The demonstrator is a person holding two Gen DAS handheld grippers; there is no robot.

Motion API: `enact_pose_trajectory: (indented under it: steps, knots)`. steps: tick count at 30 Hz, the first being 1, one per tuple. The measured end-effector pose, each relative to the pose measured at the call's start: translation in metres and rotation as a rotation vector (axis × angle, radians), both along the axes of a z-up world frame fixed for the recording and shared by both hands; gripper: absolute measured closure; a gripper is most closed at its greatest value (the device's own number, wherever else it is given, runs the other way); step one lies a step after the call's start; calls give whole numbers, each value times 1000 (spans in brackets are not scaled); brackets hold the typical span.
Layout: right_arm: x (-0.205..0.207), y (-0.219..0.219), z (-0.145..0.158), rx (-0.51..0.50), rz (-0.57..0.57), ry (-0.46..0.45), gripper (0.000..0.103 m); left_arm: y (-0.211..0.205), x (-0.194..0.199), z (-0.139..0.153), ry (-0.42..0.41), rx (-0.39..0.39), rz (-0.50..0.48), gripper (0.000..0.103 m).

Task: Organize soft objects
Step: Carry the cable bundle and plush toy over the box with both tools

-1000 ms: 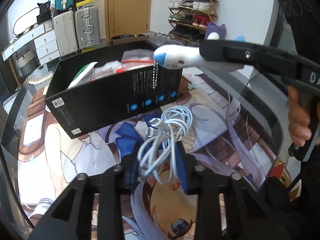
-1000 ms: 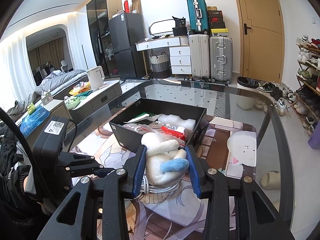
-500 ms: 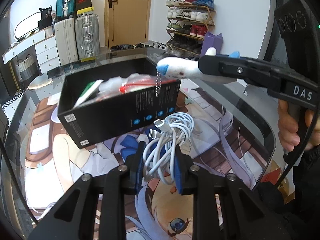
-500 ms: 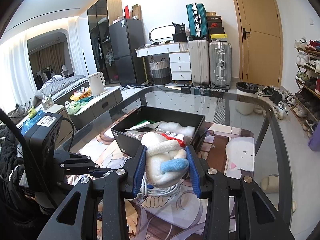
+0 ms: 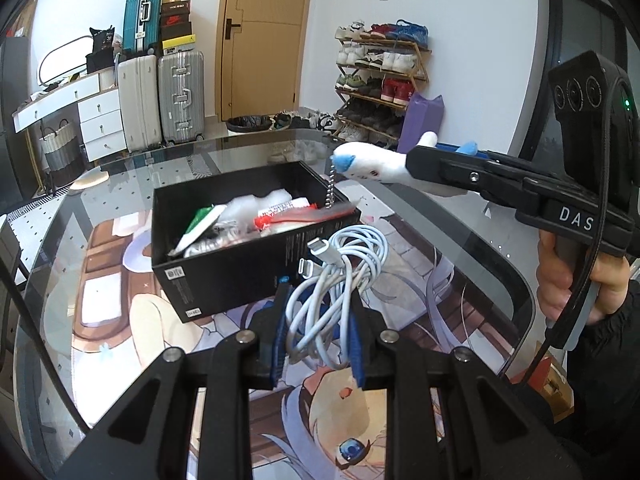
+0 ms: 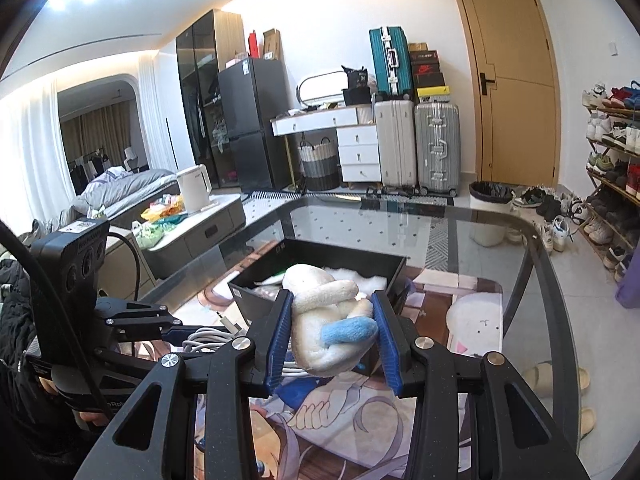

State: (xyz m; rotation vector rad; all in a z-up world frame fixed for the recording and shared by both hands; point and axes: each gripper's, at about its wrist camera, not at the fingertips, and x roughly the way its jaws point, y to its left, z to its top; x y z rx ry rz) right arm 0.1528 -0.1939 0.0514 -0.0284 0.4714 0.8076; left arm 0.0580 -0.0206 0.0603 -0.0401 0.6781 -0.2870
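Glass tabletop [image 5: 472, 240] below, the left gripper [image 5: 318, 334] clamps a coiled white charging cable [image 5: 340, 276] just short of the open black cardboard box [image 5: 224, 268]; beyond, the right gripper [image 6: 330, 340] grips a white-and-blue plush toy [image 6: 326, 320] above the box's far corner.

Left tongs [image 5: 318, 334] clamping white cable [image 5: 340, 276], black box [image 5: 240, 232] behind
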Motion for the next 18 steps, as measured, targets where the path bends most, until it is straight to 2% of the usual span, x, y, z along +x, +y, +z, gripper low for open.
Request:
enact_pose_trajectory:
  steps: [8,18]
  knots:
    - [-7,-11,11,41,-28,-27,63,4,-2,10,-36,-13,32,80]
    - [-8,-11,15,51,-53,-28,63,29,-2,17,-66,-52,113,80]
